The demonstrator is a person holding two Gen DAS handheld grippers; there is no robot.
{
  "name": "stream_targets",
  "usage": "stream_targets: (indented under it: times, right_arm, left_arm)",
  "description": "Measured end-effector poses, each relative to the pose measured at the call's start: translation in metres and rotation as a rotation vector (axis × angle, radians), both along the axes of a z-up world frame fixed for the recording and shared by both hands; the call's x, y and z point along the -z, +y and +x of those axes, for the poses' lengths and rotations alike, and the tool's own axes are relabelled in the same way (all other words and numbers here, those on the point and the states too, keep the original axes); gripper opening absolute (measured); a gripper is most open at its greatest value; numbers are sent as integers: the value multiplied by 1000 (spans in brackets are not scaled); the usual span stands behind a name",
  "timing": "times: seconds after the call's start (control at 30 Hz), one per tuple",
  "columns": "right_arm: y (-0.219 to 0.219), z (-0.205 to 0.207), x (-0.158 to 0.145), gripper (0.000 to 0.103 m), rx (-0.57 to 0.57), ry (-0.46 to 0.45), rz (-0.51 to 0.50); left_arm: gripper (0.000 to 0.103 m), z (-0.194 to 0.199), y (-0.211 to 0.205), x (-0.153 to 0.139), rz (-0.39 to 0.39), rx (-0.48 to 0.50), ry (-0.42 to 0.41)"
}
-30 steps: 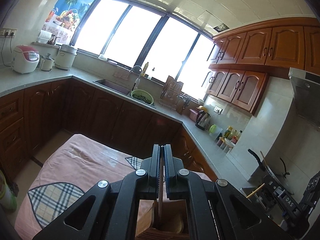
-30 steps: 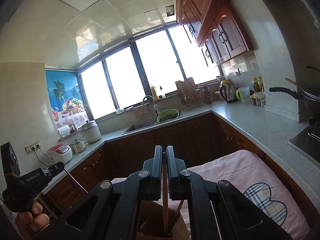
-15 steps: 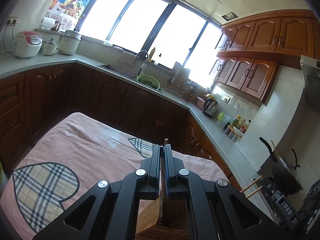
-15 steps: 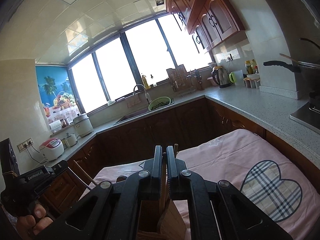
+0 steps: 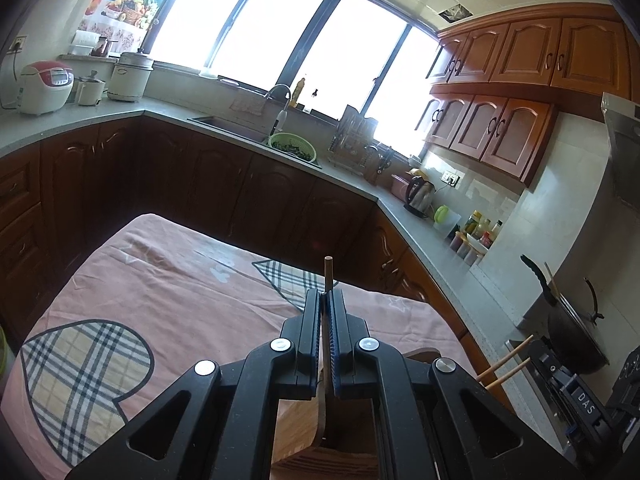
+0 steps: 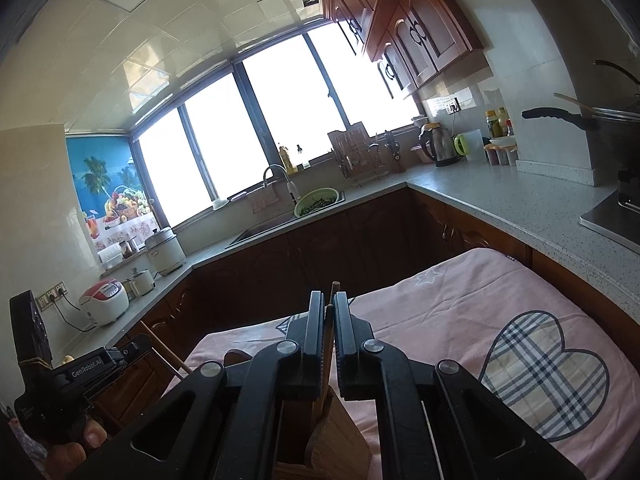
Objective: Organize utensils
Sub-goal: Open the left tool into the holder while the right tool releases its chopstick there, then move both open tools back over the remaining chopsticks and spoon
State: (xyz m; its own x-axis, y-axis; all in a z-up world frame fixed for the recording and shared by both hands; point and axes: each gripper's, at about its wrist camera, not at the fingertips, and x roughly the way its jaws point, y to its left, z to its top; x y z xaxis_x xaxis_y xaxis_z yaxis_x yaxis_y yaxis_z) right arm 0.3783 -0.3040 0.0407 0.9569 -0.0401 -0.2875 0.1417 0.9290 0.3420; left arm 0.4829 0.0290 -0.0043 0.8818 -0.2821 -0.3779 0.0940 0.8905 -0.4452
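In the left wrist view my left gripper [image 5: 328, 304] is shut on a thin wooden stick [image 5: 327, 270] whose tip pokes up past the fingertips. Its lower end runs down into a wooden utensil holder [image 5: 304, 436] right under the jaws. In the right wrist view my right gripper [image 6: 328, 308] is shut on a pair of wooden chopsticks [image 6: 335, 287], which also reach down into the wooden holder [image 6: 340, 444]. Each view shows the other gripper at its edge: the right gripper [image 5: 576, 396] with its chopsticks [image 5: 505, 365], and the left gripper [image 6: 92, 368] held by a hand [image 6: 72, 446].
The holder stands on a table under a pink cloth [image 5: 180, 292] with plaid hearts. Dark kitchen cabinets and a grey counter [image 6: 520, 200] wrap around it, with a sink, a green colander [image 5: 292, 147], a kettle, rice cookers and a black wok [image 5: 568, 336] on the stove.
Both grippers have sunk toward the table and holder, mostly in the first half second. The stick tips now show above both pairs of fingertips. Both stay shut.
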Motion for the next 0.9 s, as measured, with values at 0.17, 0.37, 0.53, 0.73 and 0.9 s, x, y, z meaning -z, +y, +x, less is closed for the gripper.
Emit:
stream_targets:
  times: [0.17,0.37,0.53,0.73,0.9]
  right_arm:
    - [0,1,-2,10,-20,14,12]
    - [-3,-1,-5,46,-25,18,37]
    - [-6,-14,-7,80,-20,-9,62]
    - [-3,-37,-5,91,-54,-8,71]
    - [2,-59,1,91,-82,24,70]
  left_arm:
    - [22,3,5,0,-10,2,16]
    - [39,-8,6,-4,-20,-9,13]
    - [71,-31,11,-5,-19,-29,8]
    - [83,-71,21,0,-24,-29,49]
    - [83,-107,32,3,-30,-21,97]
